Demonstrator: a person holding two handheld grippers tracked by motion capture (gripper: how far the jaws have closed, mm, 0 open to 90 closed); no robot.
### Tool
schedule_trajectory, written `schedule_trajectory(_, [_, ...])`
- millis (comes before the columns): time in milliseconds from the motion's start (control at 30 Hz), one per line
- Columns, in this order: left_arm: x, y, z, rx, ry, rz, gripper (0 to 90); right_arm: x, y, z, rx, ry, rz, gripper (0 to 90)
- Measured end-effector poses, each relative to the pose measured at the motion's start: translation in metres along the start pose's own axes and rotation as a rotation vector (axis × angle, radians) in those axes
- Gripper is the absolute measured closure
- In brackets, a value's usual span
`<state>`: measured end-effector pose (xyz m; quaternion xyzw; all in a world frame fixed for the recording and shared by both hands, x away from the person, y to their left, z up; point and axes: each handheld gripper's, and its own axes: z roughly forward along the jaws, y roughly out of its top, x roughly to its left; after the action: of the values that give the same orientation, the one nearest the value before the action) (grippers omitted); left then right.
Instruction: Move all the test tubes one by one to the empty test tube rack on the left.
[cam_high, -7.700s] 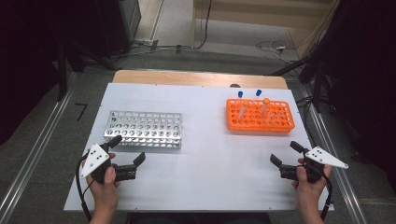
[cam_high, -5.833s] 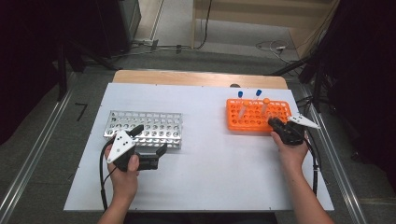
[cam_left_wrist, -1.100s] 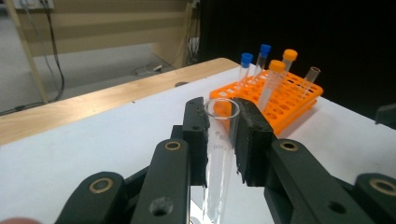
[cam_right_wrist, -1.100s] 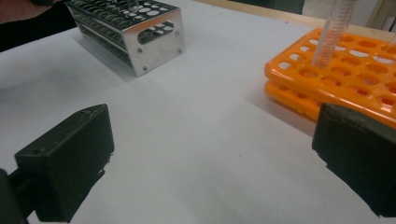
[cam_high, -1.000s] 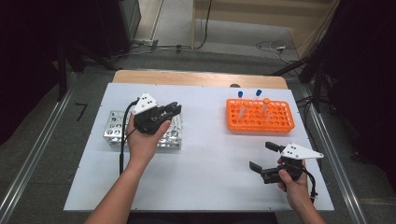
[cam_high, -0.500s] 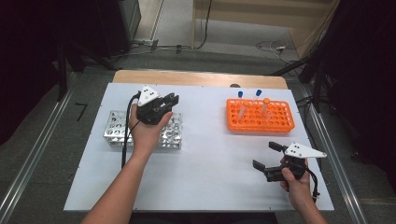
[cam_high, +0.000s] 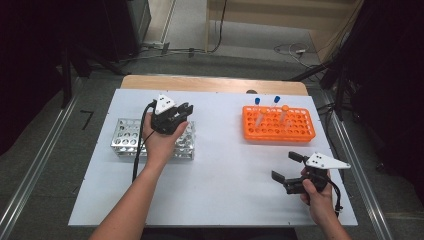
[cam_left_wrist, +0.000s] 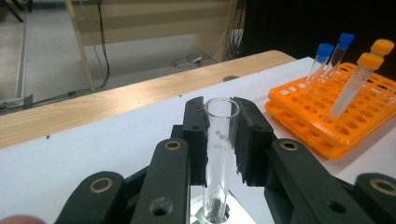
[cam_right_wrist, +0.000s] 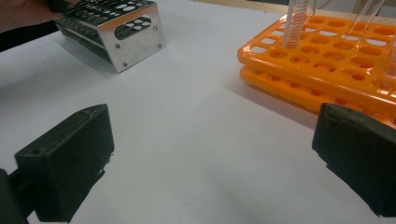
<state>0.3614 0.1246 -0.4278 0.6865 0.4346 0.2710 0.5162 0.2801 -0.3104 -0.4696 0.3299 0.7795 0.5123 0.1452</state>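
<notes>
My left gripper (cam_high: 184, 111) hovers over the right end of the metal tube rack (cam_high: 131, 139), shut on a clear open glass test tube (cam_left_wrist: 219, 149). The tube stands upright between the pads and its lower end sits in a hole of the rack. An orange tube rack (cam_high: 278, 125) at the right holds blue-capped tubes (cam_left_wrist: 322, 63) and orange-capped tubes (cam_left_wrist: 364, 74). My right gripper (cam_high: 289, 166) rests low near the table's front right, open and holding nothing; its jaws stand wide apart in the right gripper view, pointed toward the orange rack (cam_right_wrist: 322, 60).
The white tabletop (cam_high: 225, 165) lies bare between the two racks. A wooden strip (cam_high: 210, 84) runs along the far edge. Cables trail on the floor behind. The metal rack (cam_right_wrist: 112, 28) appears at the upper left of the right gripper view.
My left hand moved a little toward the far right corner of the metal rack and lower, still holding the tube. The right gripper stayed in place.
</notes>
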Motion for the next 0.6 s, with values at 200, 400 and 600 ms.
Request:
schedule_trajectory(200, [-0.001, -0.006, 0.003, 0.037, 0.002, 0.007, 76.2, -0.001, -0.001, 0.0, 0.002, -0.006, 0.002, 0.0])
schedule_trajectory(400, [-0.004, -0.01, 0.005, 0.076, 0.01, 0.024, 76.1, -0.001, -0.001, 0.001, 0.0, -0.006, 0.002, 0.0])
schedule_trajectory(600, [-0.005, -0.012, 0.007, 0.123, 0.006, 0.033, 75.6, -0.001, -0.001, 0.001, 0.001, -0.006, 0.002, 0.0])
